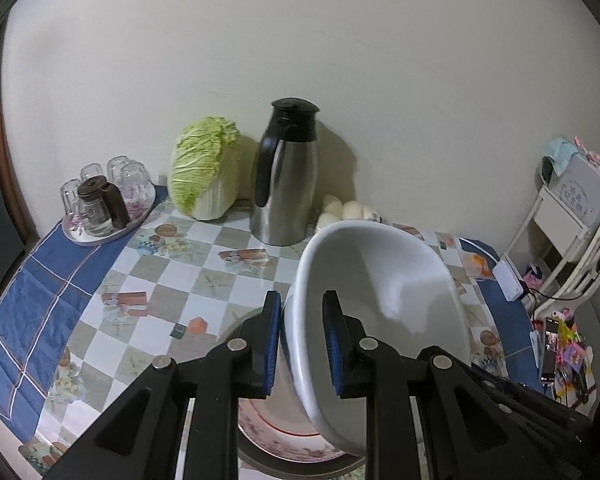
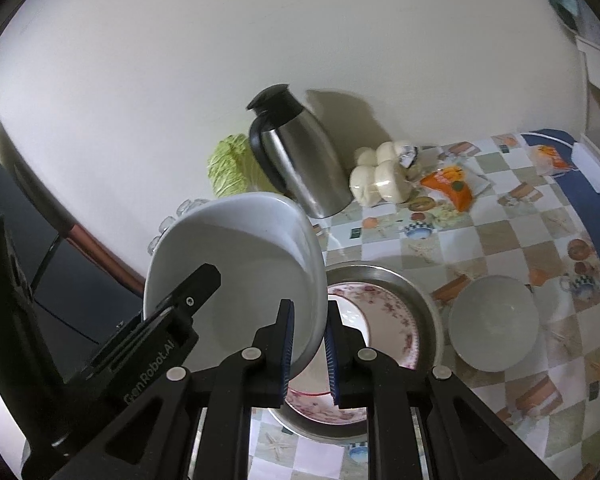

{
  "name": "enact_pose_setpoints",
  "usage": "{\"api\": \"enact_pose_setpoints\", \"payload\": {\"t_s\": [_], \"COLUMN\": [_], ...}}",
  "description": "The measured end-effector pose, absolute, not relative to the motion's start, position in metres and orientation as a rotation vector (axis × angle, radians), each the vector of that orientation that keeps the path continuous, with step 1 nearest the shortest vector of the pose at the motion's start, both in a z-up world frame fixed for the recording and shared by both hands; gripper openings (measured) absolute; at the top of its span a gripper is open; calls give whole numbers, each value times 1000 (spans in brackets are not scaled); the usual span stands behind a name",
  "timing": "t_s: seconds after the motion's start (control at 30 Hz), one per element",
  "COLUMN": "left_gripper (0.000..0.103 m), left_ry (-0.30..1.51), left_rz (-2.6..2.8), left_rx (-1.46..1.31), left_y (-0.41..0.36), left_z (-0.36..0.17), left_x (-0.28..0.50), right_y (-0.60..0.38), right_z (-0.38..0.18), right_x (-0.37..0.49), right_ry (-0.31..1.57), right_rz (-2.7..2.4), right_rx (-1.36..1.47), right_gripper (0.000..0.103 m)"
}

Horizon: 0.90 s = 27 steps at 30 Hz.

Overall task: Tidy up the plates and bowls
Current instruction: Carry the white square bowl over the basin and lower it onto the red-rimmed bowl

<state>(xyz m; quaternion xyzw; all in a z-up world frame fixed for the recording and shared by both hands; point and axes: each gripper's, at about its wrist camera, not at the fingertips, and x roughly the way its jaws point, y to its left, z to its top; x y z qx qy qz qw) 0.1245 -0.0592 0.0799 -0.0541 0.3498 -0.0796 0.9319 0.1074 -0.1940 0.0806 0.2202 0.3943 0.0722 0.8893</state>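
A large white bowl (image 1: 384, 292) hangs tilted above the table, held by its rim from two sides. My left gripper (image 1: 302, 322) is shut on the bowl's left rim, one pad inside and one outside. My right gripper (image 2: 309, 338) is shut on the opposite rim of the same bowl (image 2: 240, 276). In the right wrist view, one of the left gripper's fingers (image 2: 198, 286) reaches into the bowl. Under the bowl a flowered plate (image 2: 388, 320) lies in a metal basin (image 2: 424, 294). A smaller white bowl (image 2: 494, 330) stands on the table to the right of the basin.
A steel thermos jug (image 1: 286, 184), a cabbage (image 1: 206, 168) and a tray of glasses (image 1: 108, 204) stand along the wall. Steamed buns (image 2: 380, 178) and an orange packet (image 2: 452, 186) lie behind the basin. A white rack (image 1: 572, 220) stands beyond the table's right edge.
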Motion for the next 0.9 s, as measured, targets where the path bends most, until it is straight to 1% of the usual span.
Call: {"api": "enact_pose_setpoints", "payload": {"t_s": [0.4,0.9], "left_gripper": [22,22], "left_ry": [795,868], "left_rz": [-195,-169], "left_rx": [-109,-139], "left_y": [-77,-59], "left_z": [57,37], "left_x": [133,145], "right_y": [-212,-198], "right_z": [65,42], "right_x": [108,119], "right_ry": [879,959], "right_rz": [82,79], "right_rx": [475,470], "right_gripper": [16,16]}}
